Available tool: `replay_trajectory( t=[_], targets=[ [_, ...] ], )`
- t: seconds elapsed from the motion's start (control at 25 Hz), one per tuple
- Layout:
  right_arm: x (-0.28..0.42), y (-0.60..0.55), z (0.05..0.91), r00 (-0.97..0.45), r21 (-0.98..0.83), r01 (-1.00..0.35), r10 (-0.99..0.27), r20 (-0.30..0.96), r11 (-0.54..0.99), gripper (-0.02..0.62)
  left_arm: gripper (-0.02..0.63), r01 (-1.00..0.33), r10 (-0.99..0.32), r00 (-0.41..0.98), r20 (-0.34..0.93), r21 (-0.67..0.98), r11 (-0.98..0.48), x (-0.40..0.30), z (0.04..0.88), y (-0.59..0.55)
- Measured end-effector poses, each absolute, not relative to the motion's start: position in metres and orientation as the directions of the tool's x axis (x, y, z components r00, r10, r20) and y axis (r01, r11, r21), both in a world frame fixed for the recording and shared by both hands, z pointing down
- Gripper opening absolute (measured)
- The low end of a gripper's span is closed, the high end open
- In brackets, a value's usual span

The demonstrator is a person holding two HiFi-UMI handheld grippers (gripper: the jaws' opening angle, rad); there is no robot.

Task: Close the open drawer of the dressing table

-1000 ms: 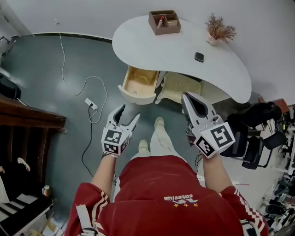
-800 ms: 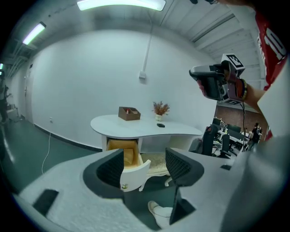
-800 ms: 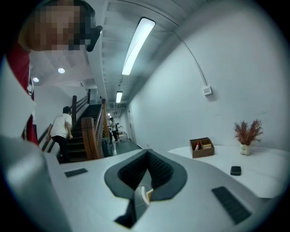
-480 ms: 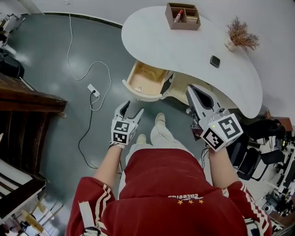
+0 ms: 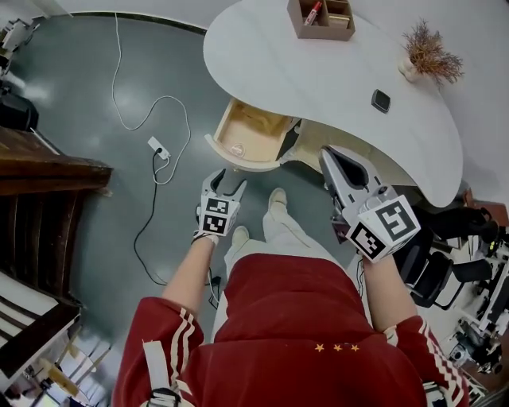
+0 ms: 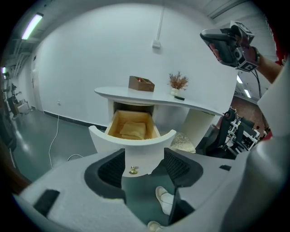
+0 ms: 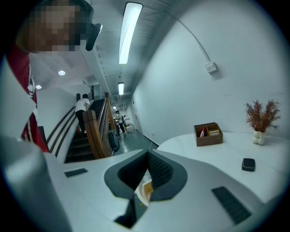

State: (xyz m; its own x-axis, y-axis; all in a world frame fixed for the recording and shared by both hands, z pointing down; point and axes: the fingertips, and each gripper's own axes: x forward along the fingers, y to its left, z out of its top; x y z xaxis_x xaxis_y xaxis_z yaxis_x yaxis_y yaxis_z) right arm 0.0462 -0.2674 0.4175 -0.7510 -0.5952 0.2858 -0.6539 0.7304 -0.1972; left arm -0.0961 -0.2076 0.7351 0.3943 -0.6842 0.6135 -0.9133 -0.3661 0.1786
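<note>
The white dressing table (image 5: 318, 71) has one drawer (image 5: 248, 133) pulled out, with a curved white front (image 6: 131, 141), a small gold knob (image 6: 132, 171) and a folded tan cloth (image 6: 130, 128) inside. My left gripper (image 5: 228, 181) hangs low just in front of the drawer front, apart from it. It is open; its jaws have just been closing a little with nothing between them. In the left gripper view the left gripper (image 6: 144, 153) frames the knob. My right gripper (image 5: 328, 156) is higher, near the table's edge, right of the drawer. The right gripper (image 7: 147, 157) is shut and holds nothing.
On the tabletop stand a wooden organiser box (image 5: 322, 17), a dried plant in a vase (image 5: 429, 52) and a small dark object (image 5: 381, 101). A power strip with a cable (image 5: 157, 148) lies on the floor at left. A black office chair (image 5: 445, 254) stands at right. My feet (image 5: 274, 203) are close to the drawer.
The left gripper has sunk and moved closer to the drawer front. The right gripper has come a little lower and nearer the table's edge. The drawer has not moved.
</note>
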Motion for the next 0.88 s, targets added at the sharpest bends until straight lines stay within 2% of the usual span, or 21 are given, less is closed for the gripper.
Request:
replay_trajectory(
  t=[0.44,0.88],
  targets=[
    [0.061,-0.278,0.459,-0.717,-0.207,-0.688,-0.609,0.338,0.695,0.005,0.259,-0.917,-0.611,0.362,0.704,0.149,-0.371,-0.101,0.814,-0.221],
    [0.074,-0.277,0.478,-0.680,-0.204,-0.722,-0.624,0.385,0.661,0.005,0.219,-0.936,-0.570,0.340,0.748,0.211,-0.282,-0.100,0.855,-0.223]
  ],
)
